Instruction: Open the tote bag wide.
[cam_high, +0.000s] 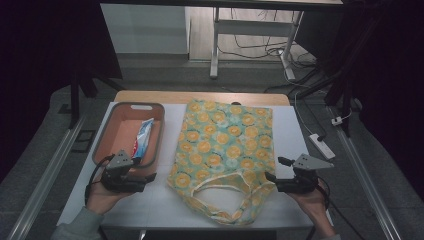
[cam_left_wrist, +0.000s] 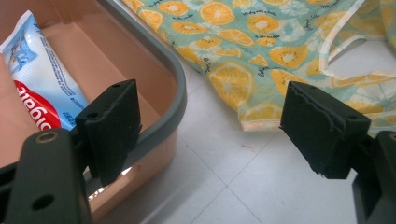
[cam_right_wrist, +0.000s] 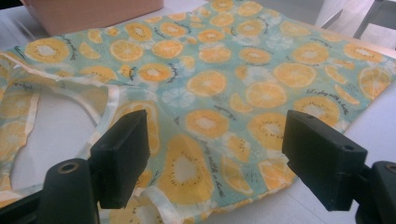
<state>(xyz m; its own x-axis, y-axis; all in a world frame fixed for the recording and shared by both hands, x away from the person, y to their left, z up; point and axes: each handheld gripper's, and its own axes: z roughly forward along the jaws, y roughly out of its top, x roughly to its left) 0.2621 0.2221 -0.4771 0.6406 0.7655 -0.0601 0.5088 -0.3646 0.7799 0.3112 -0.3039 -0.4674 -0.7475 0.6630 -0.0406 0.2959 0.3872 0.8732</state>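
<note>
On my far left sits the pink bin (cam_high: 116, 131) with its grey rim, resting on the white tabletop (cam_high: 160, 200), and inside it lies a toothpaste tube (cam_high: 143, 137), stretched lengthwise along the bin's right-hand side. In the left gripper view I see that tube (cam_left_wrist: 39, 79) flat on the bin floor, its red and blue print facing up, with the bin's rounded near corner (cam_left_wrist: 175, 93) just beyond one black jaw. My left tool (cam_high: 148, 178) hovers at that near right corner of the bin, just beside the rim, pointing across toward the middle of the tabletop; its jaws stand wide apart with nothing between them but bare white surface. Moving to the centre, the cloth bag (cam_high: 225, 145) printed with orange slices on a pale teal ground lies spread flat, its far edge near the back of the tabletop and its mouth toward me, close beside the bin but not touching it as far as I can tell. The bag's pale handle loops (cam_high: 225, 187) curl open at the near end, showing tabletop through them. On the right, my right tool (cam_high: 270, 177) is held low at the bag's near right corner, pointing in toward the fabric. In the right gripper view its jaws are spread wide, the printed cloth (cam_right_wrist: 210, 93) running beneath and between them, with neither pad pressing on it; one handle loop (cam_right_wrist: 100, 93) lies off toward the left of that view.
</note>
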